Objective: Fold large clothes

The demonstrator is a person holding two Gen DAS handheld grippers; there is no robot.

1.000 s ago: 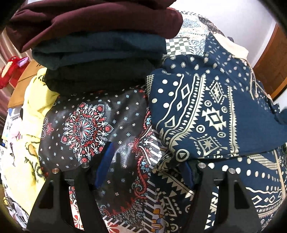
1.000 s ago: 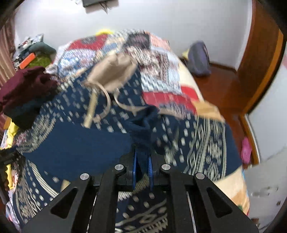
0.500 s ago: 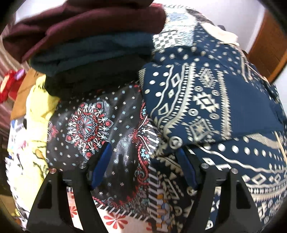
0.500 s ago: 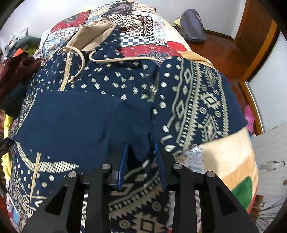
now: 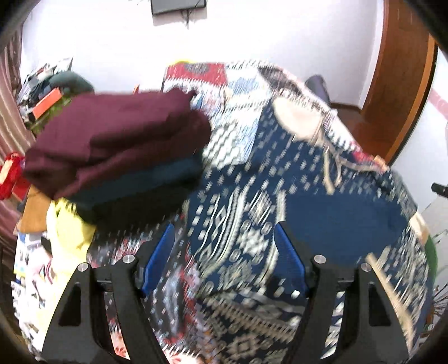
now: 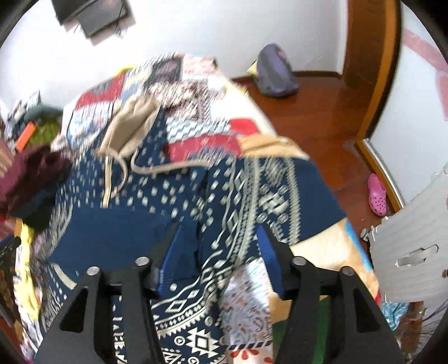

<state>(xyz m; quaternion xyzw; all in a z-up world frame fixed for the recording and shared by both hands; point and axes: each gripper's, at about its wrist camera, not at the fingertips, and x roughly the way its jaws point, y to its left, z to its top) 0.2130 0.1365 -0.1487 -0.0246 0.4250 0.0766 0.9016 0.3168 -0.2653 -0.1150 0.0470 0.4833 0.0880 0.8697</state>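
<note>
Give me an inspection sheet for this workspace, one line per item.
Surface: bed with patchwork quilt.
Job's things: navy patterned hoodie spread flat, beige hood at far end.
Clutter: stack of folded clothes, maroon on top; yellow garment under it.
Grippers: left claw open, empty; right claw open, empty.
Cables: wires below wall screen.
Surroundings: wooden door frame, grey bag, pink clog on floor.
</note>
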